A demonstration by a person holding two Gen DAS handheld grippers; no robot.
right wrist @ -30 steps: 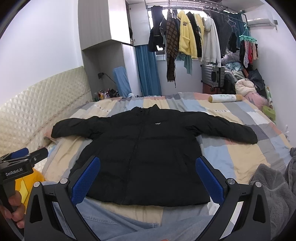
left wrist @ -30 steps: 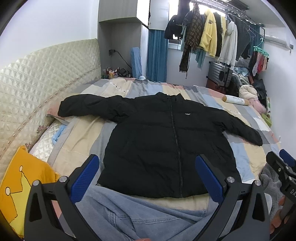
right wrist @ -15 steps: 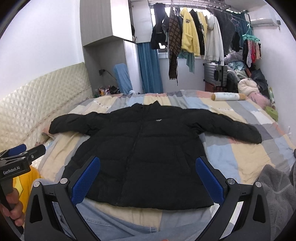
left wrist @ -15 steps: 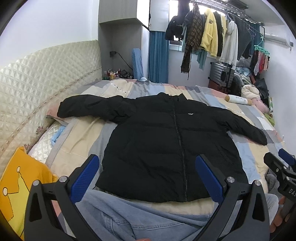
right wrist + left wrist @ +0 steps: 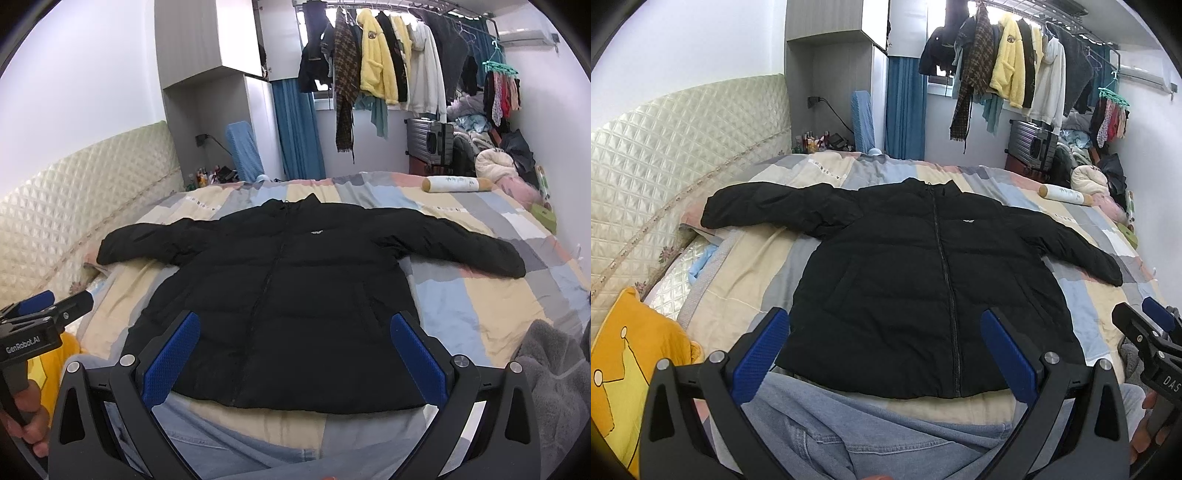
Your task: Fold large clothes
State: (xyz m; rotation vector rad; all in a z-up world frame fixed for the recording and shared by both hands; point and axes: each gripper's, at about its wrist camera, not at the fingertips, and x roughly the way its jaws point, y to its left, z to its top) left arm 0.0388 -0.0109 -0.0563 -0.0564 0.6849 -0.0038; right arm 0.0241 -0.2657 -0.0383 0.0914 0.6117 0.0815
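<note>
A bed (image 5: 1082,317) with a patchwork cover carries a black jacket (image 5: 923,295) spread flat, sleeves out, and a white roll (image 5: 1065,195) near the far edge.

Both my wrist cameras look forward along spread blue fingers, from the near edge of the bed (image 5: 746,280), above my knees. My left gripper (image 5: 886,349) views from further left, my right gripper (image 5: 295,350) from further right. Both share the black jacket (image 5: 923,295) ahead, well apart.

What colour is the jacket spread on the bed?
Black puffer jacket, with a small white chest logo; clearest in the right wrist view.
</note>
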